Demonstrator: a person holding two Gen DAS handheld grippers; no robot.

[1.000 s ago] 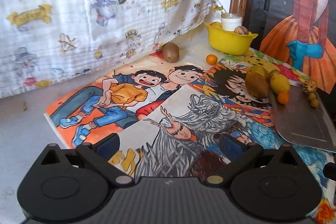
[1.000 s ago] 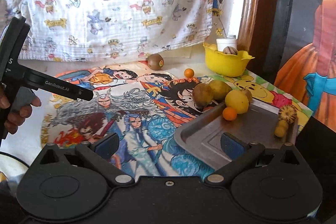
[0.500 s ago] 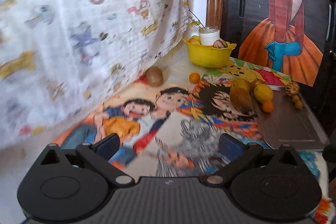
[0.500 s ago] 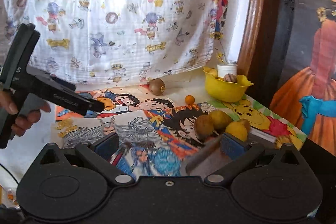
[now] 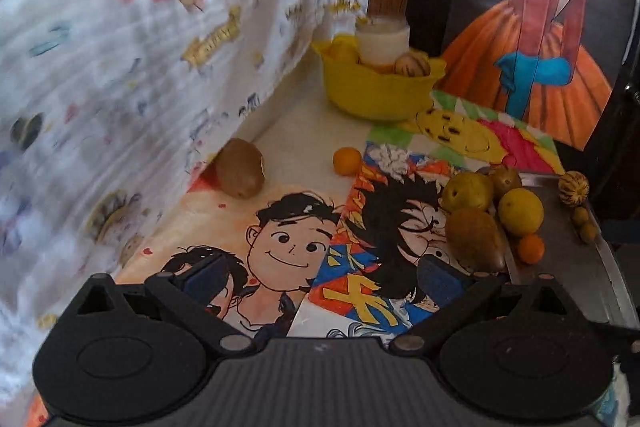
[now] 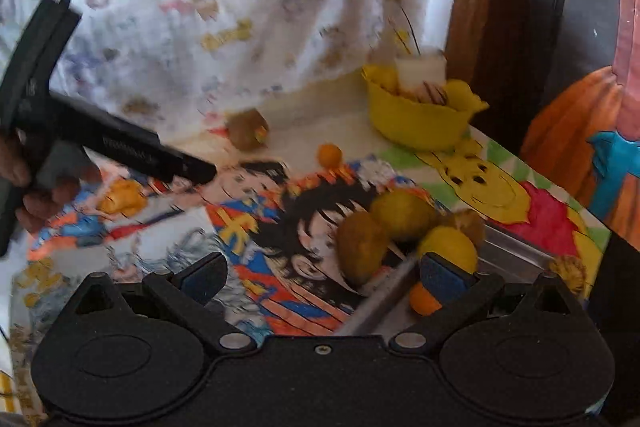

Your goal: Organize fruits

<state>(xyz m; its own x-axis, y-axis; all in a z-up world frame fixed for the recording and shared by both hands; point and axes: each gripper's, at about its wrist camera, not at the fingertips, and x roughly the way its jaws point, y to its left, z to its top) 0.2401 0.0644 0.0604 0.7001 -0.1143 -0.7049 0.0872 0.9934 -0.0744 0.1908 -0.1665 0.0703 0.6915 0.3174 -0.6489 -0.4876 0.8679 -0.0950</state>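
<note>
Loose fruit waits on a cartoon-printed cloth (image 5: pixel 280 239): a metal tray (image 5: pixel 568 275) at the right edge, a yellow bowl (image 5: pixel 376 95) at the far end, a brown kiwi (image 5: pixel 240 169) by the left curtain, a small orange (image 5: pixel 347 160) between them. The kiwi looks light, firm yet bruisable, best pinched across its middle; the orange may roll. The left gripper (image 5: pixel 320 277) hovers low, tongs spread and empty; the right gripper (image 6: pixel 324 273), equally spread, points at the fruit heaped on the tray's near rim.
</note>
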